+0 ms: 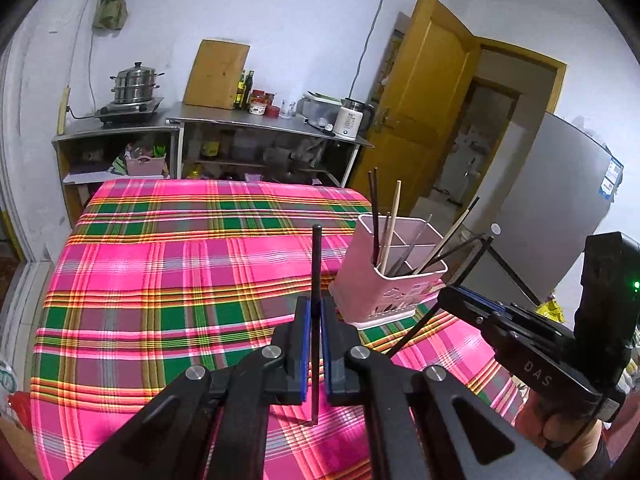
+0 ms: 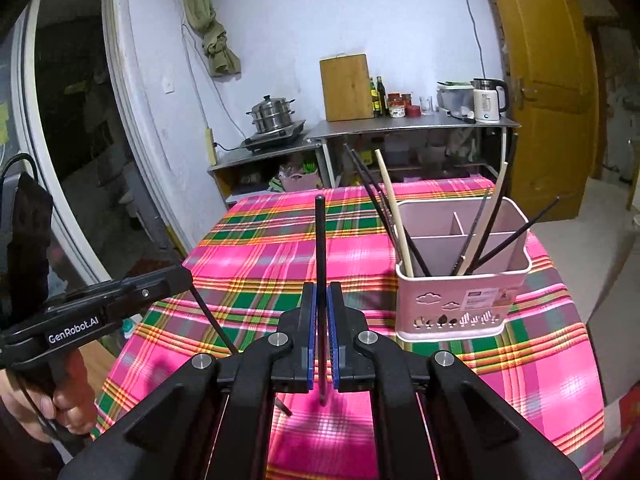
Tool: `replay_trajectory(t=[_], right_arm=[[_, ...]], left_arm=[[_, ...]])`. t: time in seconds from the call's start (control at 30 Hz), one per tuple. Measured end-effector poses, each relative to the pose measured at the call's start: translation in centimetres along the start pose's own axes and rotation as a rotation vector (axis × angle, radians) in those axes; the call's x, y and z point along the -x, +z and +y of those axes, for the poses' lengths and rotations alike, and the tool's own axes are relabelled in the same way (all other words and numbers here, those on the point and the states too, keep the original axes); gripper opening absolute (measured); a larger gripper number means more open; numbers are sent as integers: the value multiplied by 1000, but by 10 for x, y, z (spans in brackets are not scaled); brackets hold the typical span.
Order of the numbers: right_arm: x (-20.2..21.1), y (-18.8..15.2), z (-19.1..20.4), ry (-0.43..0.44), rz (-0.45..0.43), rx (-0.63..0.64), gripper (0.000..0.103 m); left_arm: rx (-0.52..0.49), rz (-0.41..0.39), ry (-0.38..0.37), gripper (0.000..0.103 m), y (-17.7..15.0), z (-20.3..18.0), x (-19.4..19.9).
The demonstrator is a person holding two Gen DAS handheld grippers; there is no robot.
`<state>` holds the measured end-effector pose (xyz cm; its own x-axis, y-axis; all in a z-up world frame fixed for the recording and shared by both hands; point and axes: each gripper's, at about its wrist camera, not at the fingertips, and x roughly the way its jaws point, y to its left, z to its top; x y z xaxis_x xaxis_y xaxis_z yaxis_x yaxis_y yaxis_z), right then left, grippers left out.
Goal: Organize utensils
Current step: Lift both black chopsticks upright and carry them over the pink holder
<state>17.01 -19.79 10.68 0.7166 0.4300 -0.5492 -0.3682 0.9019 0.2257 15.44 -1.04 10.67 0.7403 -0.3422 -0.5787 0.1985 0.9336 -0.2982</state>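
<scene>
A pink utensil holder (image 1: pixel 390 280) (image 2: pixel 460 280) with compartments stands on the plaid tablecloth and holds several black and wooden chopsticks. My left gripper (image 1: pixel 315 304) is shut on a black chopstick (image 1: pixel 316 264) that stands upright, left of the holder and above the cloth. My right gripper (image 2: pixel 322 296) is shut on another black chopstick (image 2: pixel 320 240), also upright, left of the holder. In the left wrist view the right gripper (image 1: pixel 460 292) sits just right of the holder. In the right wrist view the left gripper (image 2: pixel 188 276) is at far left.
The table has a pink and green plaid cloth (image 1: pixel 180 260) (image 2: pixel 260 248). Behind it is a steel counter (image 1: pixel 260 120) with a steamer pot, cutting board, bottles and kettle. A yellow door (image 1: pixel 424 100) and a fridge (image 1: pixel 560 200) are to the right.
</scene>
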Motion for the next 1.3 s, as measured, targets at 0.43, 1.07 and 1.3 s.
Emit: replay_trajectory(t=[0.43, 1.07, 1.3], right_arm=[[21, 6, -26, -51, -26, -25, 5], [27, 4, -33, -70, -34, -33, 5], [32, 10, -40, -86, -44, -45, 6]], left_arm=[[-32, 18, -57, 4, 16, -27, -19], [-61, 25, -88, 4, 21, -48, -27], [-66, 23, -96, 4, 37, -55, -33]])
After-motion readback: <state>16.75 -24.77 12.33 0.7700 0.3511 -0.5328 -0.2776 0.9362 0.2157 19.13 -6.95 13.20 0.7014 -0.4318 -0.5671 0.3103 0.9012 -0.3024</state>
